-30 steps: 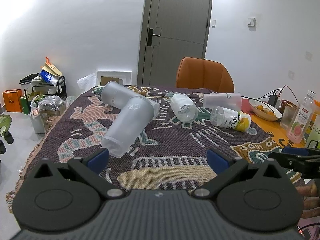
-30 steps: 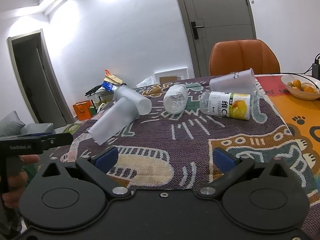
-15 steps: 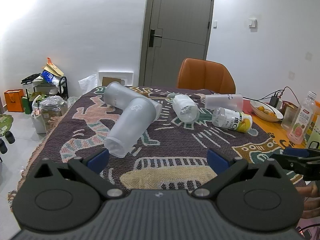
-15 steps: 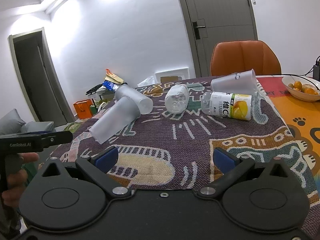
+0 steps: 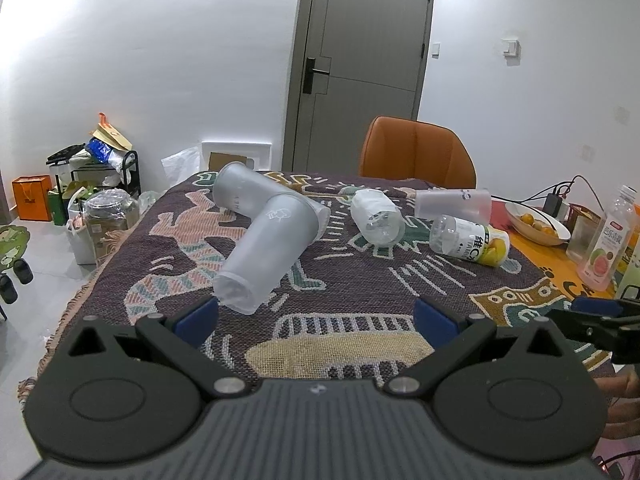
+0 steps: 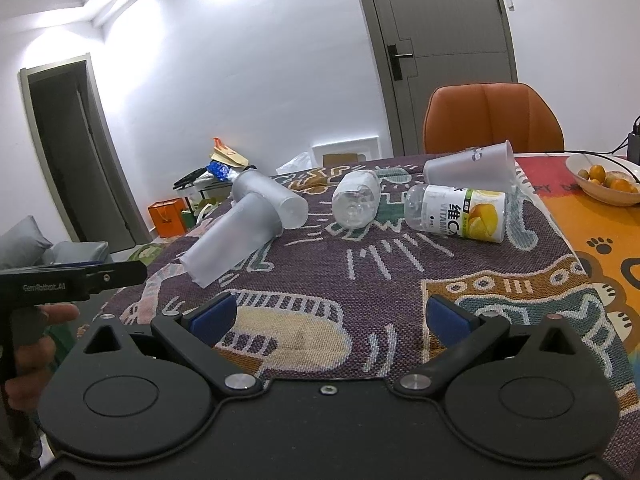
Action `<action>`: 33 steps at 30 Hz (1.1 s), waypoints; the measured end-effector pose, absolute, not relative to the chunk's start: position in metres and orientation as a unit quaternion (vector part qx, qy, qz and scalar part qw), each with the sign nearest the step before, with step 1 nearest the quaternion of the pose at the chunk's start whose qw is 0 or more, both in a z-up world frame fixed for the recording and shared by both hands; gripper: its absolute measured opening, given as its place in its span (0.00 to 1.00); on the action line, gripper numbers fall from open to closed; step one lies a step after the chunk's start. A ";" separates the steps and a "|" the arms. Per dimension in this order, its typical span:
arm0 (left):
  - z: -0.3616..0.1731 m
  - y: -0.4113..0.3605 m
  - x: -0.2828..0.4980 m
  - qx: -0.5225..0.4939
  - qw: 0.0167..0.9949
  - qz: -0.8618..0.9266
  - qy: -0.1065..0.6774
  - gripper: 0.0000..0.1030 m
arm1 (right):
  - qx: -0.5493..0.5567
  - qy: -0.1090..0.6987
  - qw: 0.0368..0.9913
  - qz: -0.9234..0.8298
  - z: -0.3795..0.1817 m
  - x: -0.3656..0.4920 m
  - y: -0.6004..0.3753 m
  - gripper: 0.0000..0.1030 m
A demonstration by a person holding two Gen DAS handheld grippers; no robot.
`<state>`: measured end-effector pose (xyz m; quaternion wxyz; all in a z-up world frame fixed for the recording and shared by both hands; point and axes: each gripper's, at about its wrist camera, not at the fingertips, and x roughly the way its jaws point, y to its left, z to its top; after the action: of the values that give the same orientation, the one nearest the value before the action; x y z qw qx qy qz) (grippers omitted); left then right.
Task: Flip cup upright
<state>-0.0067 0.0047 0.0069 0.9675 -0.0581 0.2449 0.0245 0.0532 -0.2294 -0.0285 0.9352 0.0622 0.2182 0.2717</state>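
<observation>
Three frosted plastic cups lie on their sides on the patterned cloth. The nearest cup (image 5: 264, 252) (image 6: 232, 240) lies with its base toward me and leans on a second cup (image 5: 240, 194) (image 6: 268, 196) behind it. A third cup (image 5: 454, 204) (image 6: 468, 168) lies at the far right. My left gripper (image 5: 316, 314) is open and empty, just short of the nearest cup's base. My right gripper (image 6: 328, 316) is open and empty over the cloth's near edge, well short of the cups.
A clear bottle (image 5: 378, 222) (image 6: 356, 198) and a yellow-labelled bottle (image 5: 472, 246) (image 6: 460, 214) lie between the cups. A fruit bowl (image 6: 604, 180), an upright drink bottle (image 5: 606, 244) and an orange chair (image 5: 416, 154) are at the right and back. The table edge drops off at left.
The left wrist view has tilted up slightly, so the cups sit a little lower and nearer. The right gripper has barely moved. Both stay open.
</observation>
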 end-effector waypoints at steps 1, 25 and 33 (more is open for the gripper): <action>0.007 0.005 -0.007 -0.058 0.968 0.024 0.245 1.00 | 0.063 0.219 0.935 0.271 -0.029 0.054 -0.229 1.00; -0.002 0.016 0.012 -0.070 0.963 0.032 0.258 1.00 | 0.019 0.213 0.935 0.283 -0.033 0.062 -0.205 1.00; -0.004 0.027 0.028 -0.077 0.961 0.040 0.264 1.00 | 0.013 0.221 0.932 0.286 -0.031 0.081 -0.192 1.00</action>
<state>0.0279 0.0270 -0.0036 0.9606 -0.0770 0.2642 0.0396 0.0805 -0.1923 -0.0312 0.9321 0.0128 0.2213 0.2864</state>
